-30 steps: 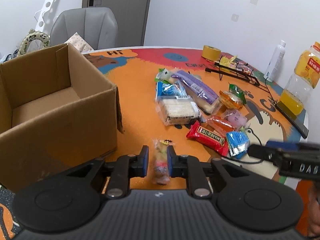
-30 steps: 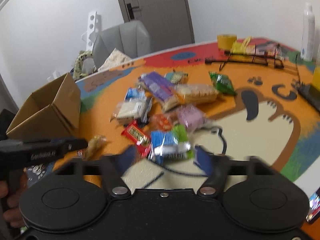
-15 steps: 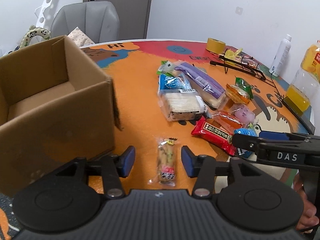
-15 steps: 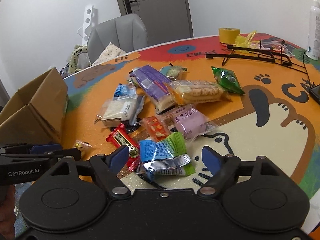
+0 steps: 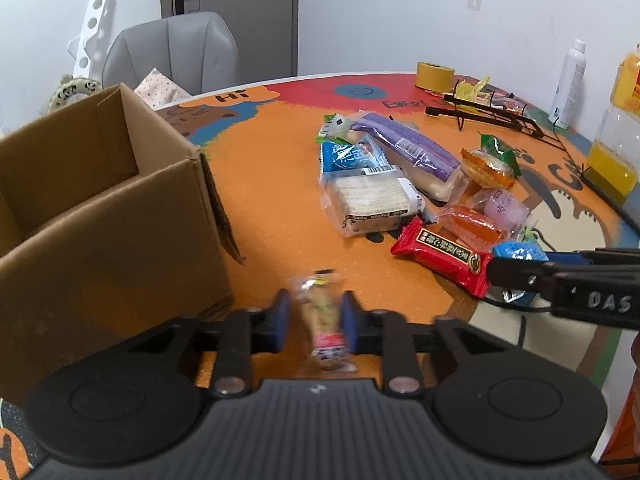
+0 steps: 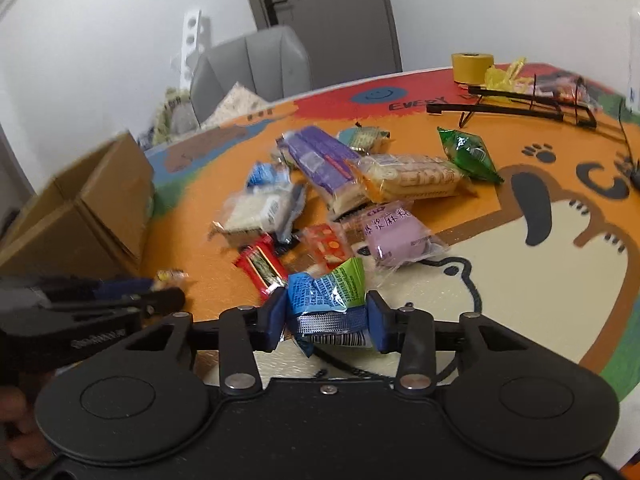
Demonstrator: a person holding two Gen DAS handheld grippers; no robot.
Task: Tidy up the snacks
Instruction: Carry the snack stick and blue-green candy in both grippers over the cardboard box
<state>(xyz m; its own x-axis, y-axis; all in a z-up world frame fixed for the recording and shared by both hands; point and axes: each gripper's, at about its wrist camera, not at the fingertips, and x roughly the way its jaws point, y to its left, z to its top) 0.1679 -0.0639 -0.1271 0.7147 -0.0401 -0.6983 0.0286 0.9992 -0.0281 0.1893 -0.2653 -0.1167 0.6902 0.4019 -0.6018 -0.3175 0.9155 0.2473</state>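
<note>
My left gripper (image 5: 314, 312) is shut on a small stick-shaped snack packet (image 5: 324, 344), just above the orange table (image 5: 280, 200) and right of an open cardboard box (image 5: 112, 240). My right gripper (image 6: 326, 316) has its jaws closing, and its pads press on the sides of a crumpled blue and green packet (image 6: 328, 292) at the near edge of the snack pile. That pile holds a red bar (image 6: 260, 266), a pink pack (image 6: 394, 232), a purple pack (image 6: 320, 160) and a cracker pack (image 5: 372, 200). In the right wrist view the left gripper (image 6: 160, 296) sits low on the left.
A yellow tape roll (image 5: 434, 76), a black wire rack (image 5: 492, 116), a white bottle (image 5: 568, 84) and a juice bottle (image 5: 616, 152) stand along the far and right side. A grey chair (image 5: 176, 52) is behind the table. A hand (image 6: 16, 408) shows at lower left.
The left gripper opened, leaving the stick packet on the table, then shut on it again. The right gripper's wide jaws have closed onto the blue and green packet.
</note>
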